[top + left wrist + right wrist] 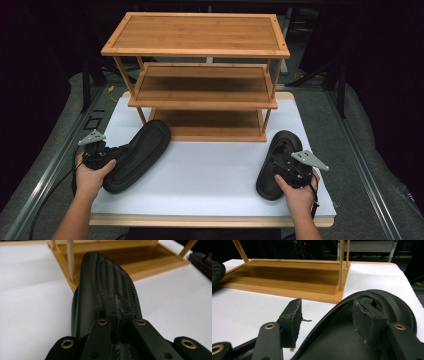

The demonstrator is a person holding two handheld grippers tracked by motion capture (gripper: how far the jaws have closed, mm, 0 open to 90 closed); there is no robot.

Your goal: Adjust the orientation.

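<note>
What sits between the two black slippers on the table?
Nothing: in the high view, bare white table cover lies between left slipper and right slipper; the bamboo rack stands farther back.

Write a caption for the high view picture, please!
Two hand-held grippers grasp black slippers before a bamboo rack.

White-topped table (210, 170) with bamboo shelf rack (200, 75) and two black slippers (137, 155).

The right gripper (327, 322) straddles a black slipper's (342, 342) rim, near the bamboo shelf (287, 277).
</note>
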